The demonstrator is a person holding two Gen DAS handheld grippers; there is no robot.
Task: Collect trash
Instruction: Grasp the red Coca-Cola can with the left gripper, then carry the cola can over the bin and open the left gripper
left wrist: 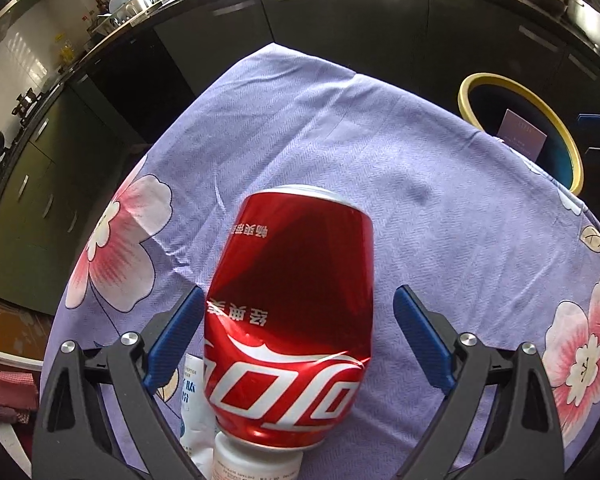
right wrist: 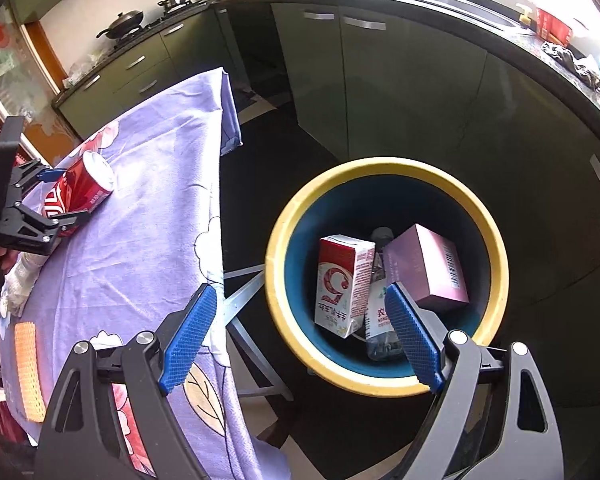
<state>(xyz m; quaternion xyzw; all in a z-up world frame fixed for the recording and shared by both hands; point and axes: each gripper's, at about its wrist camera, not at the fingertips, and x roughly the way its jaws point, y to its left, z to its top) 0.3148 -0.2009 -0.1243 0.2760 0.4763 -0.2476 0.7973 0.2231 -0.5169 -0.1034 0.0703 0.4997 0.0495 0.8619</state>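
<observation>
A dented red cola can (left wrist: 292,312) lies on its side on the purple flowered tablecloth (left wrist: 420,200). My left gripper (left wrist: 300,294) is open and straddles the can; its right pad (left wrist: 416,332) stands clear of the can. The right wrist view shows the same can (right wrist: 84,188) inside the left gripper (right wrist: 46,196) at the table's far left. My right gripper (right wrist: 300,291) is open and holds nothing, hanging over the near rim of a yellow-rimmed blue bin (right wrist: 278,280). Inside the bin lie a red-and-white carton (right wrist: 342,280), a pink box (right wrist: 428,268) and a clear bottle (right wrist: 380,332).
A white bottle (left wrist: 256,460) and a white packet with blue print (left wrist: 192,396) lie just under the can. An orange ribbed item (right wrist: 28,372) sits near the table's front. The bin (left wrist: 466,96) stands on the floor past the table's right edge. Dark kitchen cabinets (right wrist: 380,80) ring the room.
</observation>
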